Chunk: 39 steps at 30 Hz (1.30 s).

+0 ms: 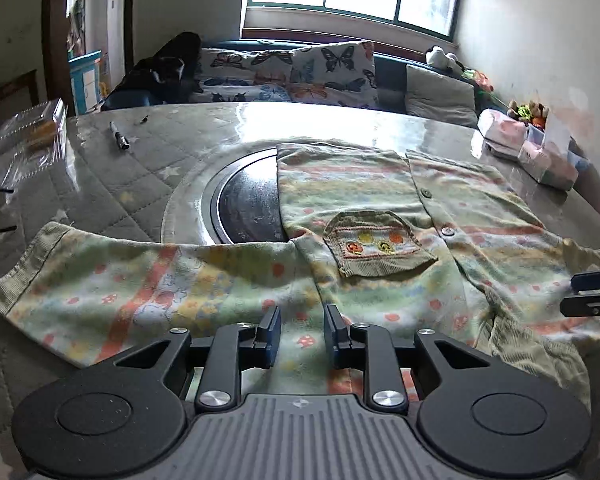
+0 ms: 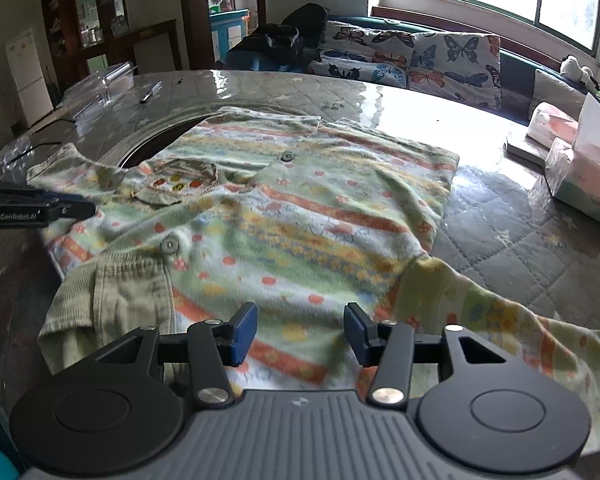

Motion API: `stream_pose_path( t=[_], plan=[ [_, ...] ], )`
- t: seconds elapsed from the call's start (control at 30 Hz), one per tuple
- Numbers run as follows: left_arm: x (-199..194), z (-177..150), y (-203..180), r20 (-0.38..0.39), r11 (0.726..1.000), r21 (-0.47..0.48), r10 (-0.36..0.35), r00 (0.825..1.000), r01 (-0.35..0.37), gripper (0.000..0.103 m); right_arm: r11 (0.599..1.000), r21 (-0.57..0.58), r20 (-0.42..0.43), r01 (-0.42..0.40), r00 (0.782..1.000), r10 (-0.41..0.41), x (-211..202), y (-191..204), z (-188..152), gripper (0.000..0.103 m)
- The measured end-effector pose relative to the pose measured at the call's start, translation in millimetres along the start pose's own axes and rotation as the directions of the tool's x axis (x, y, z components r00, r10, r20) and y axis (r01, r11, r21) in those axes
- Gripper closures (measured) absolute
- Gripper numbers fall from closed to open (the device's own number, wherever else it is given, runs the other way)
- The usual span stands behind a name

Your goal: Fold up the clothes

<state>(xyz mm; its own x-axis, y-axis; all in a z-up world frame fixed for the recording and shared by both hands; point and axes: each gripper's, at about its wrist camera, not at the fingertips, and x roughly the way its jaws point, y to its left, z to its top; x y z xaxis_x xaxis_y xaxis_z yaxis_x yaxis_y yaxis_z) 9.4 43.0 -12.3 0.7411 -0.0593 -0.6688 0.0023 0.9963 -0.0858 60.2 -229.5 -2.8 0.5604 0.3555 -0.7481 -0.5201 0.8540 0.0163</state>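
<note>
A striped, button-front shirt (image 1: pixel 360 200) lies spread flat on the quilted, plastic-covered surface (image 1: pixel 140 168), partly covering a round black plate (image 1: pixel 248 204) set into it. One sleeve (image 1: pixel 140 288) stretches out sideways toward the left. The left gripper (image 1: pixel 302 336) hovers low over the shirt's near edge, fingers apart and holding nothing. The right gripper (image 2: pixel 300 334) hangs over the other shoulder area beside the ribbed collar (image 2: pixel 116 292), its fingers spread wider, also empty. A pen (image 1: pixel 119 136) and tissue packs (image 2: pixel 580 176) sit near the far edges
</note>
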Motion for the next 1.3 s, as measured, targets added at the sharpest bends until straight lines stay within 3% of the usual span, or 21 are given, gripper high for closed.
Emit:
stream_pose_path(
  t=[0.2,0.27,0.57,0.7,0.97,1.1,1.3],
  plan=[
    [-3,9,4,-0.018,1.0,0.009,0.002,1.0,-0.002,0.072,1.0,0.0,0.015,0.024,1.0,-0.024,-15,-10,-7,0.051],
    [-4,16,0,-0.009,1.0,0.013,-0.009,1.0,0.009,0.066,0.999,-0.009,0.011,0.038,0.999,-0.038,-20,-16,-9,0.05],
    [-4,38,-40,0.019,0.992,0.087,-0.094,0.995,0.092,0.057,0.991,0.031,0.022,0.134,0.991,-0.134,-35,-50,-10,0.05],
    [-1,45,-62,0.016,0.982,0.139,-0.134,0.991,0.131,0.056,0.996,-0.022,0.015,0.082,0.997,-0.082,-40,-48,-6,0.049],
    [8,37,-113,-0.042,0.94,0.246,-0.231,0.972,0.235,0.054,0.989,-0.142,-0.08,-0.029,0.997,0.018,-19,-13,-18,0.049],
    [16,25,-137,-0.086,0.911,0.309,-0.259,0.962,0.273,0.054,0.995,-0.1,-0.053,-0.001,0.999,-0.005,-29,-21,-21,0.049],
    [21,-1,-164,-0.133,0.862,0.411,-0.266,0.955,0.297,0.054,0.991,0.073,-0.001,0.109,0.994,-0.109,-50,-63,-36,0.047]
  ],
)
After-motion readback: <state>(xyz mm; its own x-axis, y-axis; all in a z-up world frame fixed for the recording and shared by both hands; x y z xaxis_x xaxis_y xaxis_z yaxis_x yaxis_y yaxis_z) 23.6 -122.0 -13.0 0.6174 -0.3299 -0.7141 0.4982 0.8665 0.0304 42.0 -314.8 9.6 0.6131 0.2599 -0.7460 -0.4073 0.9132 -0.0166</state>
